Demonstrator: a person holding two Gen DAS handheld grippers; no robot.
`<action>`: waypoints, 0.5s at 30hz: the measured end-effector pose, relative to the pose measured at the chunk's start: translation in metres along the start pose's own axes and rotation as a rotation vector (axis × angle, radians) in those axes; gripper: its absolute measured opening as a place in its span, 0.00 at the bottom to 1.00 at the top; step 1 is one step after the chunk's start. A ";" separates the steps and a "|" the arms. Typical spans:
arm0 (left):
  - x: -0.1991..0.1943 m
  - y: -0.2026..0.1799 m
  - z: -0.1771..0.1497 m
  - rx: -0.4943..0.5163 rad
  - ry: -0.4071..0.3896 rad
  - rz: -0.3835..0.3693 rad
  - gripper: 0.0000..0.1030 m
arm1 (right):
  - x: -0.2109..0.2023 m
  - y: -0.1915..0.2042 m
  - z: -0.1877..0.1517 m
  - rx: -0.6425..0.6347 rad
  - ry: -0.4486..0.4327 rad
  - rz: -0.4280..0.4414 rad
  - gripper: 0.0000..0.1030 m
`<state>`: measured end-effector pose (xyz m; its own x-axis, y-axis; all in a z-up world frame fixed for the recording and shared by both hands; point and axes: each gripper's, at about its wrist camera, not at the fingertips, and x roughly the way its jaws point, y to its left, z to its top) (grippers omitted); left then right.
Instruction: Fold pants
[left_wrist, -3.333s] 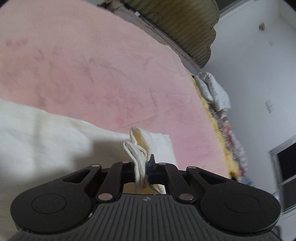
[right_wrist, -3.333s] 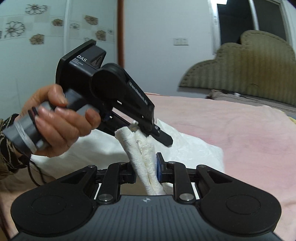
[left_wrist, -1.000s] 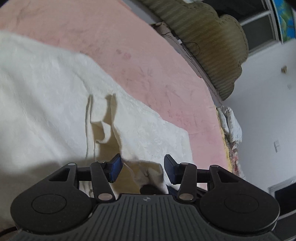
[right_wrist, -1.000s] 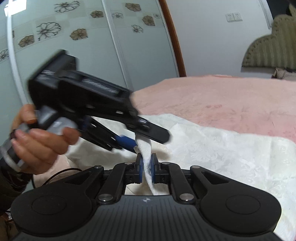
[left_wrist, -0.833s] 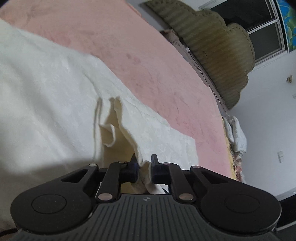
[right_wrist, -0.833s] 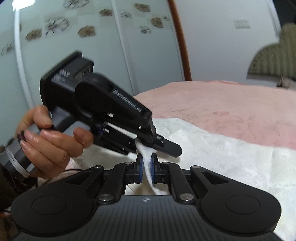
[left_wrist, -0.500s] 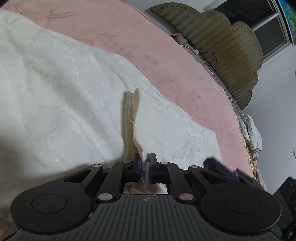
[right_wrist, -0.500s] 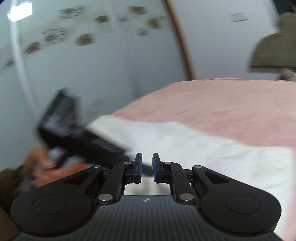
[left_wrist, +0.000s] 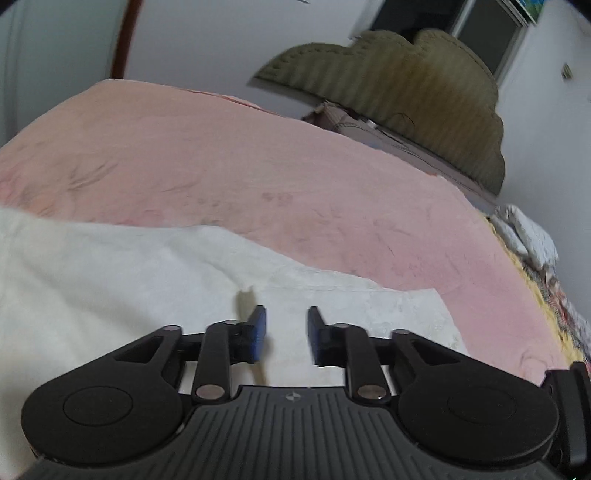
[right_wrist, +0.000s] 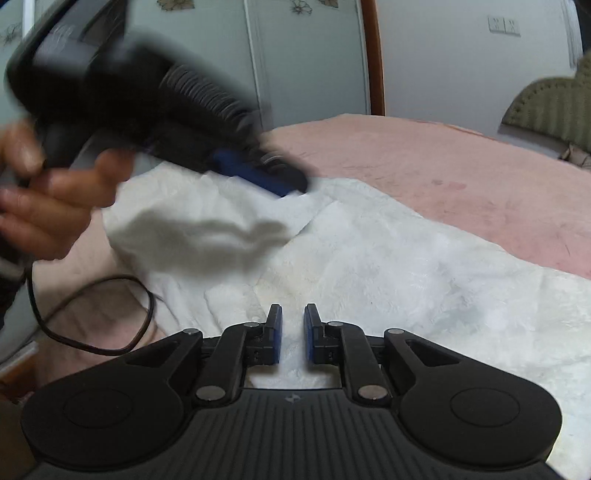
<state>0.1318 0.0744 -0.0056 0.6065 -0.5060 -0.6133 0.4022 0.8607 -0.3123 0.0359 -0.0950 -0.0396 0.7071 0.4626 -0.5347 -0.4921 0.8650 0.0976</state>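
Through the left wrist view, the left tool (left_wrist: 284, 334) hung with its blue pads spread and nothing between them. The white pants (left_wrist: 155, 291) lay flat on the pink bed (left_wrist: 295, 177) directly under and ahead of it, running off to the left as a long band, with their near right corner ending just to the right of the tool. A small raised peak of cloth stood just beyond the left pad. The olive headboard (left_wrist: 406, 74) rose at the far end of the bed.

Through the right wrist view, the right tool (right_wrist: 293, 334) also had its pads parted, more narrowly, and held nothing. The pants (right_wrist: 388, 266) spread beneath and in front of it, their long axis running from lower right up toward the upper left. There the left tool (right_wrist: 266, 173), blurred in the person's left hand (right_wrist: 55, 195), sat over a lifted, rumpled fold at that end; whether it touched the cloth I couldn't tell. A black cable (right_wrist: 92, 314) looped on the bed to the left. I'd judge the left tool nearer to that loose fold, and the next grab would turn on reaching it there.
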 end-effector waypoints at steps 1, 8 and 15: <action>0.012 -0.005 0.000 0.020 0.032 0.034 0.37 | -0.002 -0.002 0.000 0.015 0.003 0.003 0.13; 0.011 -0.003 -0.031 0.107 0.029 0.166 0.37 | -0.008 -0.003 -0.002 0.037 0.007 0.030 0.12; -0.042 0.040 -0.050 0.089 -0.012 0.365 0.44 | -0.001 0.012 0.006 -0.038 0.012 0.040 0.12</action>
<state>0.0883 0.1328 -0.0285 0.7288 -0.1683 -0.6637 0.2159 0.9764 -0.0106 0.0320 -0.0835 -0.0328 0.6806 0.4940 -0.5411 -0.5390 0.8378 0.0870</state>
